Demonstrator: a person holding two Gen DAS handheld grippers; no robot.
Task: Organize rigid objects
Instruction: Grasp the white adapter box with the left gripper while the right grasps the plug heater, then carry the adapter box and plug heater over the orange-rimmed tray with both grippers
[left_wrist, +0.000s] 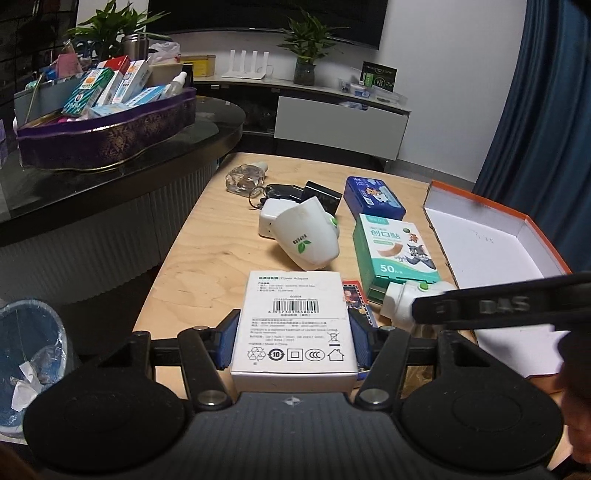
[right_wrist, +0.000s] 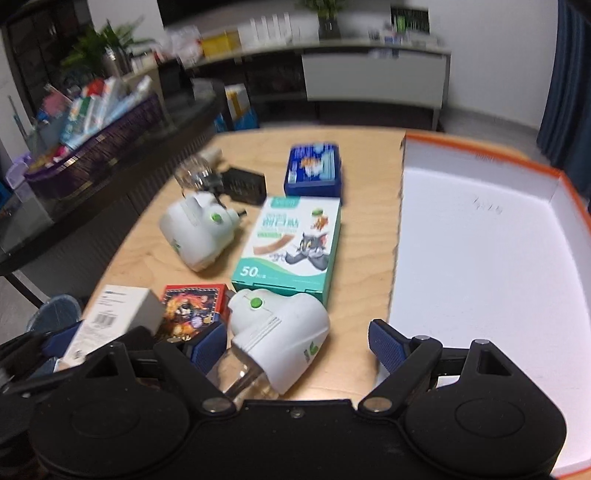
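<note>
Left gripper (left_wrist: 293, 338) clamped on white power adapter box (left_wrist: 293, 325), blue pads pressed to both long sides, barcode face up, box at near edge of the worktop (left_wrist: 207, 236), w/ its far end above the wood. Can't tell if the box is lifted or resting.

Right gripper (right_wrist: 297, 345) has fingers apart, nothing clamped. White mosquito repeller (right_wrist: 280, 343) w/ green button lies on its side between the fingers, closer to the left pad (right_wrist: 208, 343); clear bottle end points toward the camera. Right pad well apart from it. Contact w/ left pad can't be told.

Red card box (right_wrist: 192, 310) lies flat just left of that repeller, near edge. Green bandage box (right_wrist: 290, 245) w/ cartoon cat, marked 50, lies mid-worktop just beyond the repeller. Blue tin (right_wrist: 314, 171) behind it toward far edge. Second white repeller (right_wrist: 199, 232) on its side left of the bandage box. Black box (right_wrist: 245, 184) and clear glass bottle (left_wrist: 245, 177) near the far left part; keys (left_wrist: 271, 192) beside the bottle.

Orange-rimmed open box (right_wrist: 480, 258), white inside, sits along right edge of worktop, nothing in it. Some faint scribble on its floor.

Left of the worktop: dark glass table w/ purple tray (left_wrist: 103, 140) full of small cartons. Blue waste bin (left_wrist: 29, 354) on floor at near left.
</note>
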